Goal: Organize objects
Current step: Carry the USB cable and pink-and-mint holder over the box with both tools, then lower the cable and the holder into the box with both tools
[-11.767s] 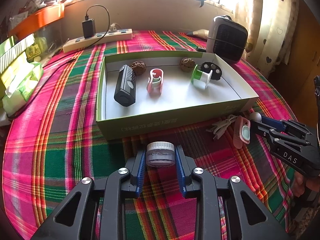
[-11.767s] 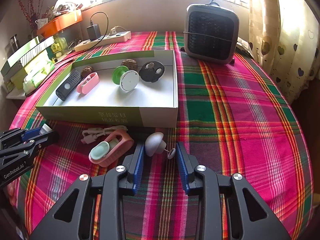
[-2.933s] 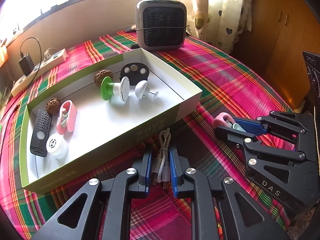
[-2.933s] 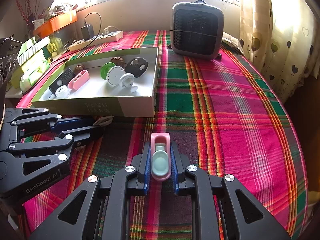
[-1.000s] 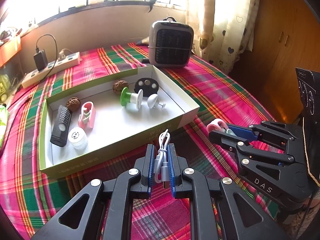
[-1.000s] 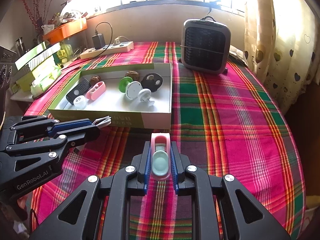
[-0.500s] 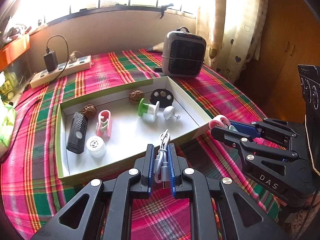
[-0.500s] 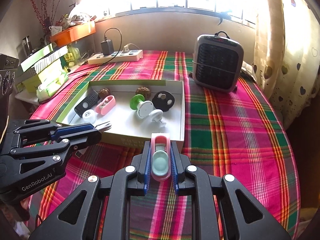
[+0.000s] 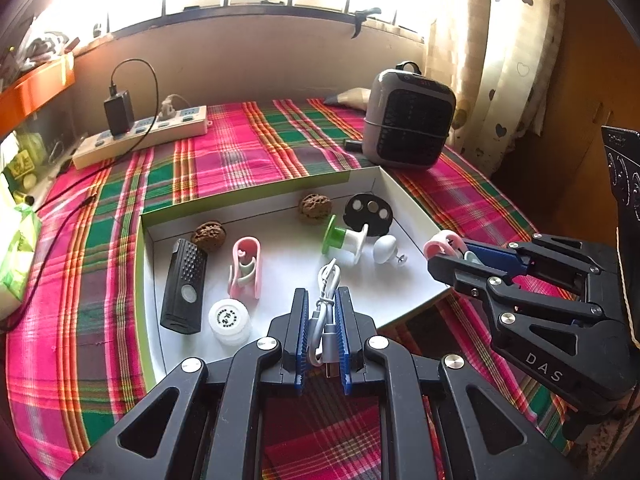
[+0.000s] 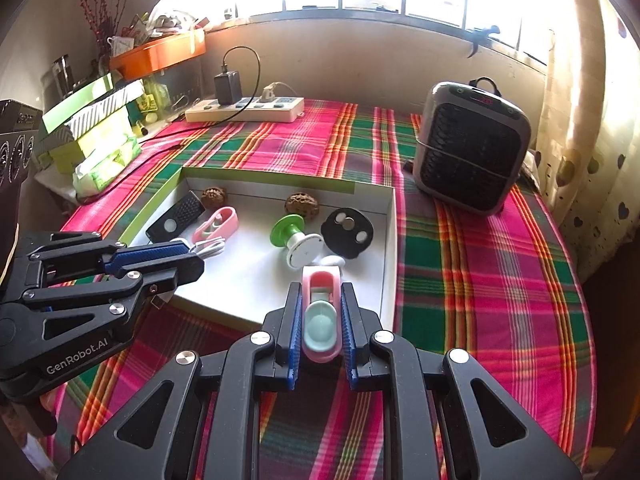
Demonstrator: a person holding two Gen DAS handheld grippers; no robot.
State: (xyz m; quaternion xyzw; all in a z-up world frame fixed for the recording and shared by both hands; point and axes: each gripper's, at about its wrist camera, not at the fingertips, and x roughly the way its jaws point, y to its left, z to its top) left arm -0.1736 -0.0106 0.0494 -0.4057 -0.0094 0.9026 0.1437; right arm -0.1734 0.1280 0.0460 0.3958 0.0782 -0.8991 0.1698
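Hand-held grippers (image 9: 322,308) (image 10: 320,312) clench white cable (image 9: 326,300) and pink clip (image 10: 320,320) above box's near edge (image 9: 416,300).

A lived-in home room: plaid cloth (image 10: 480,280) over the bench, heart-print curtains (image 10: 580,140) on the right, a small heater (image 10: 472,152), a power strip (image 10: 244,110) under the far window.

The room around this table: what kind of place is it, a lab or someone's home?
Most likely a home, not a lab: a plaid tablecloth, heart-patterned curtains by a sunny window, a small heater, and a cluttered shelf.
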